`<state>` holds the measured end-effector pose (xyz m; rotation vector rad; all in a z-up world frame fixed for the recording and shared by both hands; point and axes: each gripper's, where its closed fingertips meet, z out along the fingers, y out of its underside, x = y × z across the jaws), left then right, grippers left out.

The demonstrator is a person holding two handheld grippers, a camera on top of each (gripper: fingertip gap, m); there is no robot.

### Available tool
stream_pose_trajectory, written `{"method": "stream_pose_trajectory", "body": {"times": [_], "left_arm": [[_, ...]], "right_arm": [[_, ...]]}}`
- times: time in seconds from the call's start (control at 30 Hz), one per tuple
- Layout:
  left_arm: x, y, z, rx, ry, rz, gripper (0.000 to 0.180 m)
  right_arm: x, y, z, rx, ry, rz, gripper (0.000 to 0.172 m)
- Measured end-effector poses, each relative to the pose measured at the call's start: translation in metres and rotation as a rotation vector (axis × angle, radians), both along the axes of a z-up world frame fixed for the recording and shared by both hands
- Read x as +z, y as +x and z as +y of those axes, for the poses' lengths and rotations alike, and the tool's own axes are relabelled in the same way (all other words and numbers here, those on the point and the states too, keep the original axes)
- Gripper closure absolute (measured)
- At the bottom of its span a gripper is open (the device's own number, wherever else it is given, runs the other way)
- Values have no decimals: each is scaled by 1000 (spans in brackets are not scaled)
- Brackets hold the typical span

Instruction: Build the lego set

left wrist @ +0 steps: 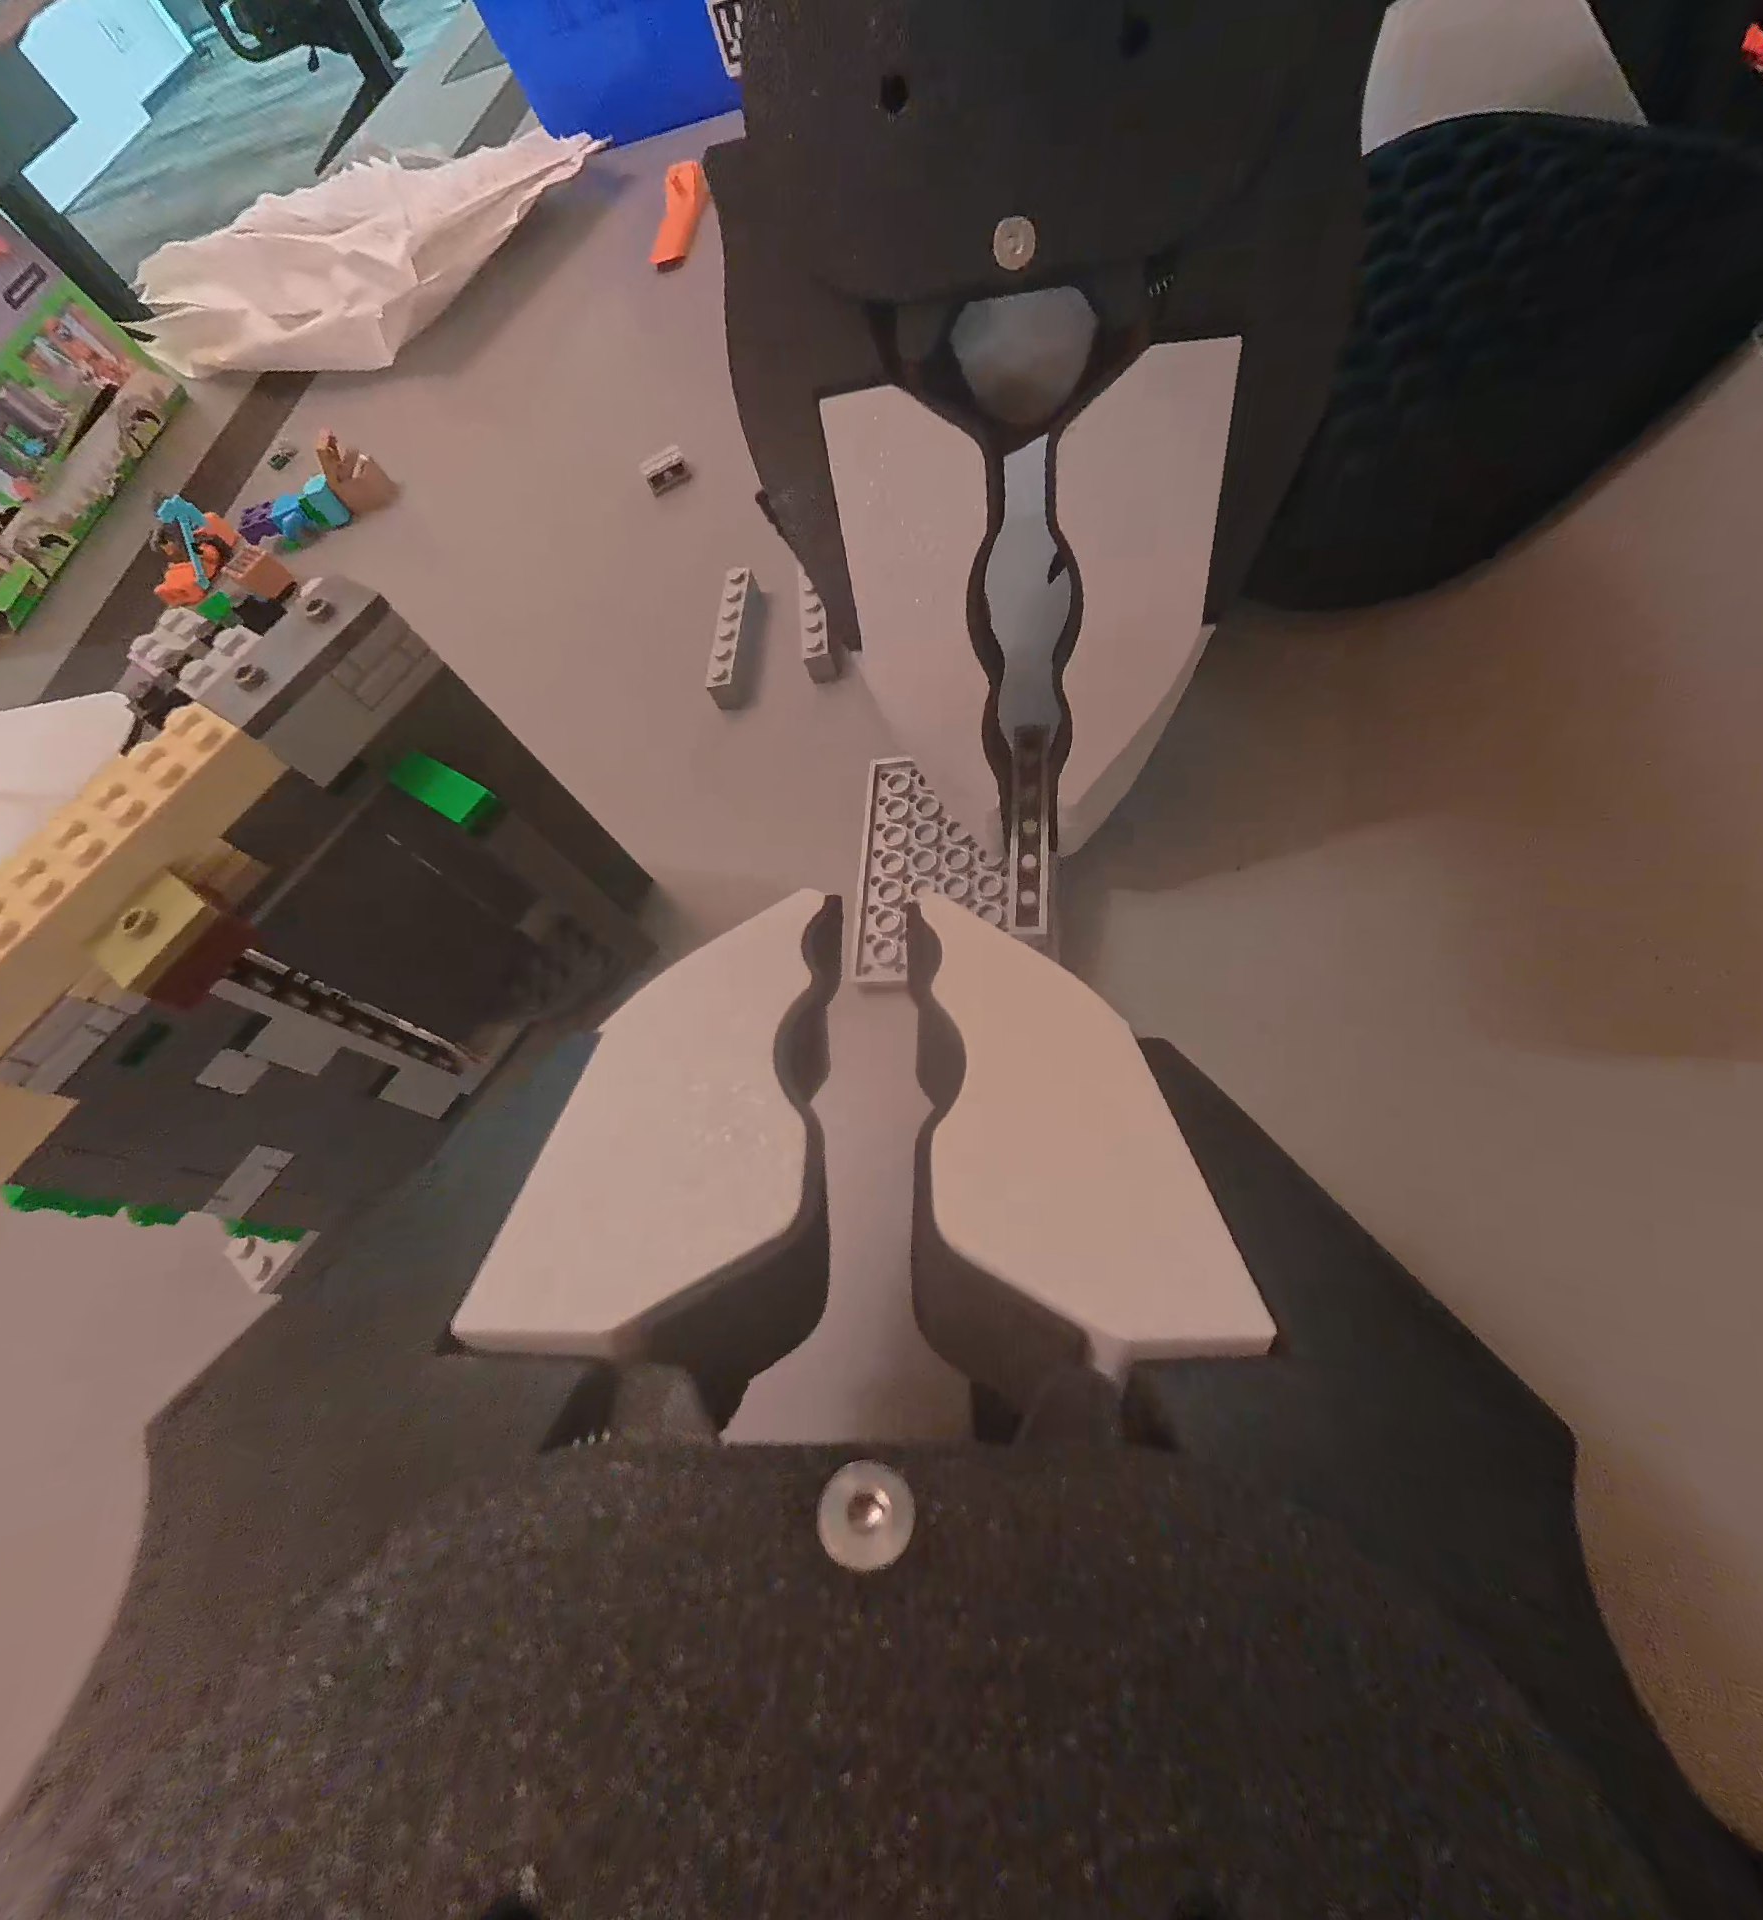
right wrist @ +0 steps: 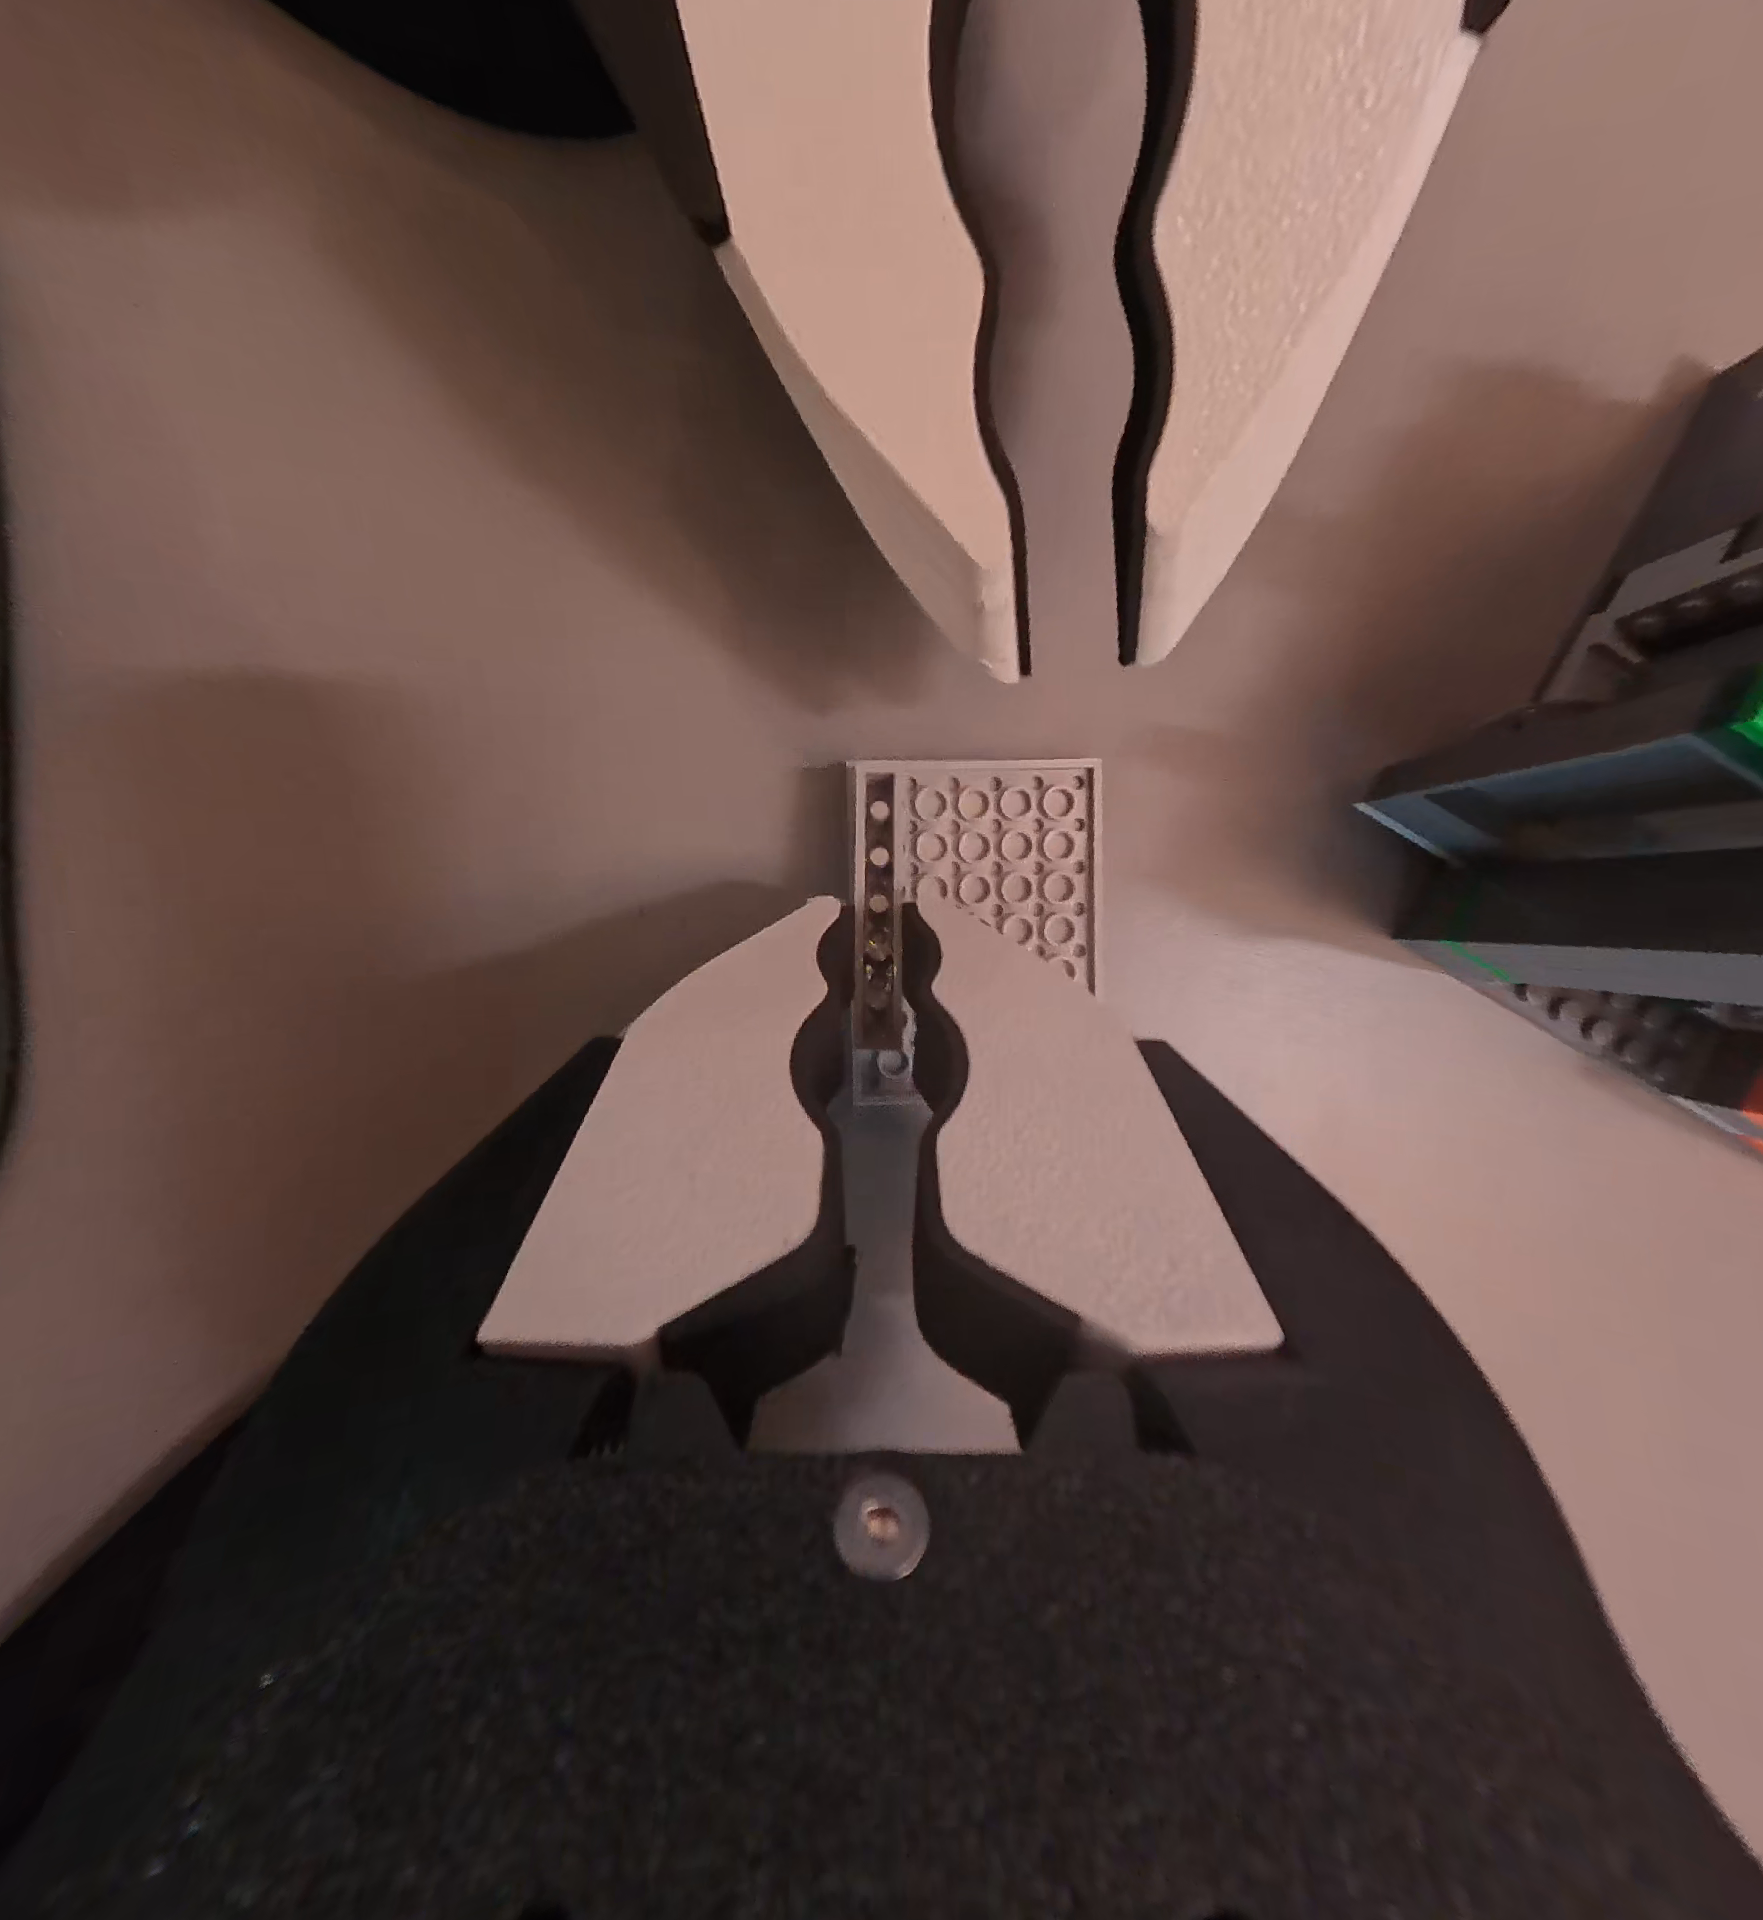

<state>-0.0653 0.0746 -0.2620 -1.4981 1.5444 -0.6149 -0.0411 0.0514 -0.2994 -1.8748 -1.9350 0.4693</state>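
A grey wedge plate (left wrist: 903,862) lies studs-down on the grey table (left wrist: 544,520); it also shows in the right wrist view (right wrist: 1022,842). My right gripper (right wrist: 875,914) is shut on a narrow grey brick (right wrist: 877,862), hollow side up, and holds it lengthwise along the plate's straight edge. In the left wrist view the right gripper (left wrist: 1029,790) reaches in from the far side with that brick (left wrist: 1031,883). My left gripper (left wrist: 872,914) is open and holds nothing, its tips just short of the plate's near end. Seen from the right wrist view, the left gripper (right wrist: 1069,655) hangs apart from the plate.
A large dark grey, tan and green brick model (left wrist: 285,883) stands to the left, also seen in the right wrist view (right wrist: 1635,831). Two loose grey bricks (left wrist: 731,639), small figures (left wrist: 233,551), a green box (left wrist: 15,447), a white paper bag (left wrist: 357,260) and a black chair (left wrist: 1531,364) lie beyond.
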Motion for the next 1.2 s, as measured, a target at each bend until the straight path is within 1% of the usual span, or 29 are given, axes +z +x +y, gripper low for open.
{"method": "stream_pose_trajectory", "body": {"times": [0.03,0.37,0.67,0.9,1.03,1.2], "left_arm": [[0,0,0,-1,0,1,169],[-5,3,-7,-27,-11,18,170],[-17,6,-20,-85,-40,74,167],[-30,11,-29,-120,-54,123,162],[-35,14,-31,-124,-50,139,164],[-36,15,-27,-106,-52,140,171]], "right_arm": [[0,1,0,-6,-3,-5,164],[-3,2,-1,-17,-9,-12,164],[-3,1,-1,-29,-10,-26,164],[-5,1,-2,-33,-16,-25,164],[-5,1,-2,-31,-19,-22,164],[-5,0,-2,-23,-22,-19,164]]}}
